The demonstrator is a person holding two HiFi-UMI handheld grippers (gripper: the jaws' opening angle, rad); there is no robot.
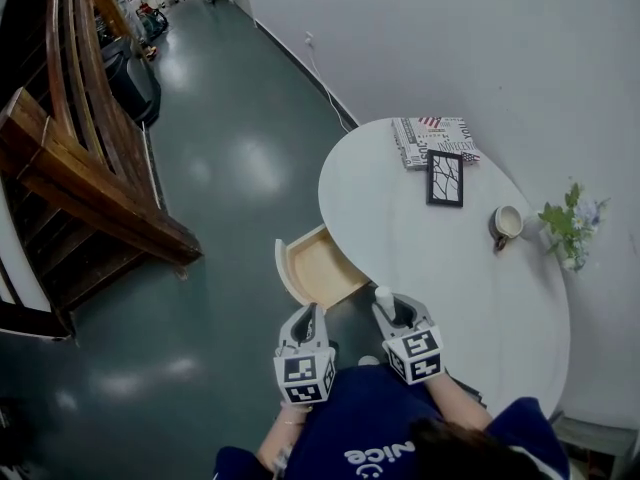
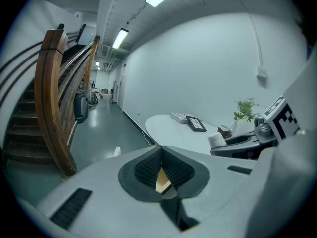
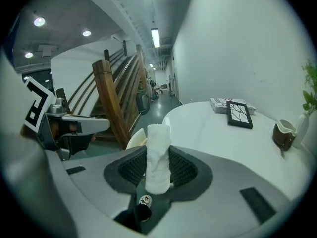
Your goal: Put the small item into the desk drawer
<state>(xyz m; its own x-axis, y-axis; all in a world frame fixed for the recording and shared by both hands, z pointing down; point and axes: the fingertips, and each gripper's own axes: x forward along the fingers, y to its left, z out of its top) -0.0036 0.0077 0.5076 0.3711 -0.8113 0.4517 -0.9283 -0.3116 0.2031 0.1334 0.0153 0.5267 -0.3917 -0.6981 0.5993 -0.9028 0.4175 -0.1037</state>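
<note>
We count two grey handheld grippers.

- **Left gripper** (image 1: pixel 308 318): jaws pressed together, with nothing between them.
- **Right gripper** (image 1: pixel 392 306): jaws pinching one small white rolled cloth (image 3: pixel 158 155), which stands upright. It sits at the near edge of one white oval table (image 1: pixel 450 288), just beside one open pale wooden drawer (image 1: pixel 320 268).

On the table we list:

- one black-framed picture (image 1: pixel 445 178)
- one printed magazine (image 1: pixel 432 140)
- one brown-and-cream mug (image 1: pixel 505 225)
- one green plant in a white vase (image 1: pixel 568 226)
</note>
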